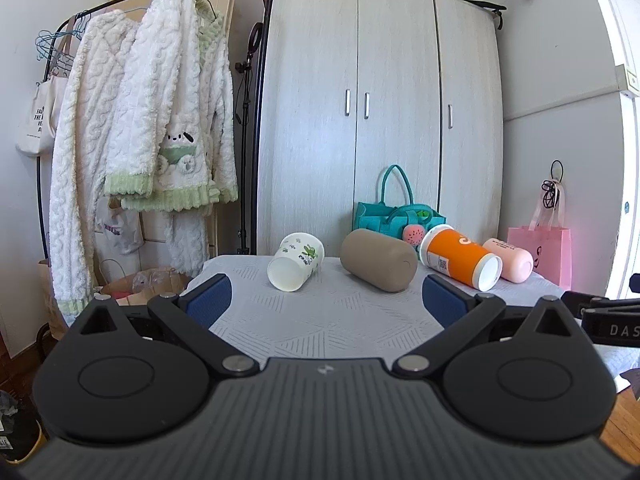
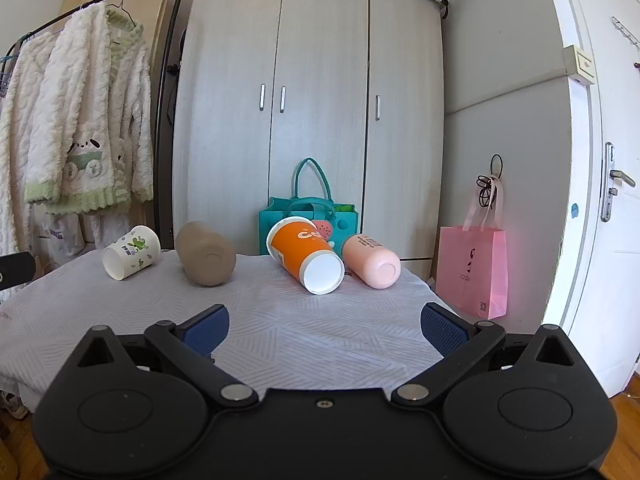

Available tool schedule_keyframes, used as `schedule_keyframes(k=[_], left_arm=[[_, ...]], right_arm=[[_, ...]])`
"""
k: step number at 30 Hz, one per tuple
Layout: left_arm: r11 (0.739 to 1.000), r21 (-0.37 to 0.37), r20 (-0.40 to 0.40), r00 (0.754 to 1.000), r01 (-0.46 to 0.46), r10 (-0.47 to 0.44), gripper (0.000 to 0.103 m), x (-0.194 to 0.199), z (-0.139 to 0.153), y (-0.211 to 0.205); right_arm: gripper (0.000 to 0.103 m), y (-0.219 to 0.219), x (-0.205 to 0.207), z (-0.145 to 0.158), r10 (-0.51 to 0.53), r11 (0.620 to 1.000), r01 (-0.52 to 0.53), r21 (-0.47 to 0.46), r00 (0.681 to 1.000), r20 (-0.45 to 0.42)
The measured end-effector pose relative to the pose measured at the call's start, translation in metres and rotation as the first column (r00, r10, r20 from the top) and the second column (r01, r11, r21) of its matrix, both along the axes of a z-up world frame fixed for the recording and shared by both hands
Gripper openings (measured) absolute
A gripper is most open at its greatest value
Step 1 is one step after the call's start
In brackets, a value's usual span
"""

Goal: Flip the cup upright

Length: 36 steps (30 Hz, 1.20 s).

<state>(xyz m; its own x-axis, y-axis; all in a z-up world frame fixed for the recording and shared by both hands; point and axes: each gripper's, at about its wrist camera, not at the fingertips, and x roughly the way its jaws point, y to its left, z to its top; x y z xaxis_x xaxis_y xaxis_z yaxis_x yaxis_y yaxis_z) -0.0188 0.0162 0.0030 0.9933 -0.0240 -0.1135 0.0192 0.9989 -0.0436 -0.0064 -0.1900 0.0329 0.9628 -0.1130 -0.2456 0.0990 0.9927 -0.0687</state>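
Several cups lie on their sides in a row on a table with a white patterned cloth (image 1: 320, 316) (image 2: 280, 332). From left: a white cup with green print (image 1: 296, 262) (image 2: 132, 252), a tan cup (image 1: 378, 260) (image 2: 205, 254), an orange cup (image 1: 460, 258) (image 2: 304, 254) and a pink cup (image 1: 510, 260) (image 2: 372, 260). My left gripper (image 1: 326, 300) is open and empty, short of the white and tan cups. My right gripper (image 2: 324, 326) is open and empty, short of the orange cup.
A teal felt bag (image 1: 394, 216) (image 2: 306, 210) stands behind the cups against a wardrobe (image 1: 380, 100). A clothes rack with fluffy robes (image 1: 160, 120) is at the left. A pink gift bag (image 1: 540, 252) (image 2: 472, 268) and a door (image 2: 600, 160) are at the right.
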Motion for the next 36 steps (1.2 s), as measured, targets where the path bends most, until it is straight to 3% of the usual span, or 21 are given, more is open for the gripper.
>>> schedule_keyframes(k=[11, 16, 23, 27, 31, 36], left_arm=[[1.000, 0.000, 0.006, 1.000, 0.005, -0.005, 0.103, -0.003, -0.001, -0.002], [1.000, -0.028, -0.048, 0.999, 0.007, -0.009, 0.103, -0.001, -0.001, 0.003], [1.000, -0.010, -0.063, 0.998, -0.002, 0.001, 0.103, -0.002, -0.001, 0.003], [1.000, -0.004, -0.120, 0.993, 0.000, 0.000, 0.103, 0.002, 0.001, 0.003], [1.000, -0.014, -0.186, 0.983, -0.013, 0.010, 0.103, 0.011, 0.007, 0.011], [0.999, -0.034, -0.248, 0.968, -0.031, 0.022, 0.103, 0.028, 0.014, 0.024]], right_arm=[[0.103, 0.002, -0.001, -0.002, -0.001, 1.000, 0.001, -0.001, 1.000, -0.002], [0.103, 0.002, 0.000, -0.002, -0.002, 1.000, 0.002, -0.007, 1.000, -0.007], [0.103, 0.003, 0.001, -0.002, -0.001, 1.000, 0.001, -0.010, 1.000, -0.012], [0.103, 0.004, 0.003, -0.003, 0.003, 1.000, -0.004, -0.013, 1.000, -0.028], [0.103, 0.004, 0.010, -0.003, 0.043, 0.999, -0.042, 0.013, 0.997, -0.066], [0.103, -0.004, 0.022, 0.004, 0.182, 0.979, -0.168, 0.115, 0.976, -0.118]])
